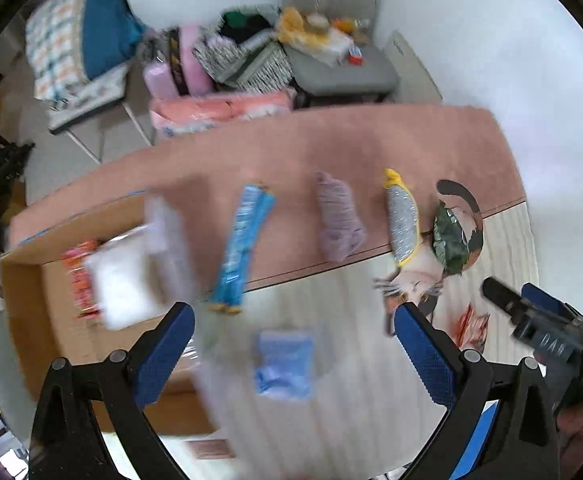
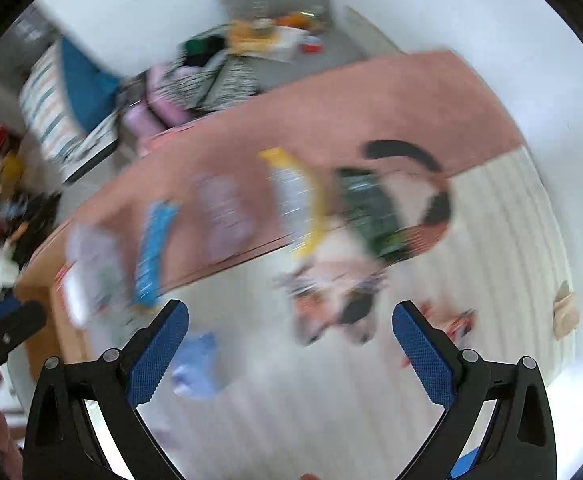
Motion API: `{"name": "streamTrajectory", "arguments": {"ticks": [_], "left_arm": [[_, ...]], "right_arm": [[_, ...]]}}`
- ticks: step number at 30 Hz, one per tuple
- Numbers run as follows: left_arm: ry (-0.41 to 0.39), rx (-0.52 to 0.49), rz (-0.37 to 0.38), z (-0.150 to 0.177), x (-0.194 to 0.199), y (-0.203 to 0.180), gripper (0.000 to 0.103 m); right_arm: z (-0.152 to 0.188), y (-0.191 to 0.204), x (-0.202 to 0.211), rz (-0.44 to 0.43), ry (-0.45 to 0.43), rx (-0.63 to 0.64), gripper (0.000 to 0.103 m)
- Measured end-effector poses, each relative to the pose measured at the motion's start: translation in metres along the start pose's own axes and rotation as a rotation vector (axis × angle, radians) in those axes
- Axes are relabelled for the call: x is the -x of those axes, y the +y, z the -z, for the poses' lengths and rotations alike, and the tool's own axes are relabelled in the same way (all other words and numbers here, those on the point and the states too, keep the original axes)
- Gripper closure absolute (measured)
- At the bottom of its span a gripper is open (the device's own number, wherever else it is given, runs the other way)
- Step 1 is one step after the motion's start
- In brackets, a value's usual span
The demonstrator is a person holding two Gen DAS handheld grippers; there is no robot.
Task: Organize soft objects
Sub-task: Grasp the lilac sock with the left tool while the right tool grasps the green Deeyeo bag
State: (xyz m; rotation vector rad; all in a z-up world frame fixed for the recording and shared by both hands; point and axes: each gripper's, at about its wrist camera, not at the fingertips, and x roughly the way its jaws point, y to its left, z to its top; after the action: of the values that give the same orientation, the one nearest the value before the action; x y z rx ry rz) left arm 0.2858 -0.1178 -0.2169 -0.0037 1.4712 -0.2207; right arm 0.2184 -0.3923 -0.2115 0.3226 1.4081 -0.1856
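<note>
A big mat [image 1: 331,400] covers the floor, pink on the far half and pale with stripes on the near half. A cat picture [image 1: 443,264] is printed near its right edge.

A brown cardboard box [image 1: 23,300] sits at the left edge of the mat. A white bag [image 1: 121,284] and an orange pack [image 1: 77,276] lie inside it.

Four soft things lie in a row across the middle of the mat, where pink meets pale. From left to right they are a long blue pack [image 1: 241,240], a purple cloth bundle [image 1: 337,222], a silver and yellow pouch [image 1: 401,220] and a dark green pack [image 1: 449,240]. A small light blue pouch [image 1: 285,364] lies alone on the pale part, near the close edge. It is blurry, so it may be a little bag.

The left gripper [image 1: 293,326] is wide open and holds nothing. It hangs above the light blue pouch. The right gripper [image 2: 289,324] is wide open too, with nothing in it, above the pale part.
</note>
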Motion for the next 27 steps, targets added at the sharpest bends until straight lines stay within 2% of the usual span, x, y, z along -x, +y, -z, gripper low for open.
{"name": "streamTrajectory", "arguments": {"ticks": [3, 5, 9, 14, 18, 20, 25, 27], "left_arm": [[0.081, 0.013, -0.001, -0.032, -0.051, -0.023, 0.000], [0.121, 0.011, -0.016, -0.047, -0.080, -0.034, 0.001], [0.190, 0.018, -0.044, -0.065, -0.127, -0.045, 0.001], [0.250, 0.016, -0.069, -0.075, -0.165, -0.051, 0.001], [0.270, 0.039, -0.064, -0.076, -0.179, -0.048, 0.001], [0.275, 0.043, -0.042, -0.078, -0.184, -0.049, 0.001], [0.300, 0.053, -0.001, -0.086, -0.201, -0.051, 0.001], [0.313, 0.060, 0.009, -0.089, -0.208, -0.051, 0.006]], "right_arm": [[-0.038, -0.054, -0.042, -0.009, 0.067, -0.041, 0.018], [-0.058, -0.081, -0.072, -0.045, 0.129, -0.069, 0.038], [-0.083, -0.105, -0.120, -0.067, 0.193, -0.037, 0.039], [-0.087, -0.103, -0.155, -0.157, 0.251, 0.025, 0.039], [-0.086, -0.097, -0.156, -0.218, 0.244, 0.034, 0.039], [-0.083, -0.092, -0.154, -0.220, 0.240, 0.055, 0.039], [-0.080, -0.080, -0.171, -0.236, 0.302, 0.108, 0.039], [-0.079, -0.078, -0.174, -0.244, 0.311, 0.109, 0.039]]}}
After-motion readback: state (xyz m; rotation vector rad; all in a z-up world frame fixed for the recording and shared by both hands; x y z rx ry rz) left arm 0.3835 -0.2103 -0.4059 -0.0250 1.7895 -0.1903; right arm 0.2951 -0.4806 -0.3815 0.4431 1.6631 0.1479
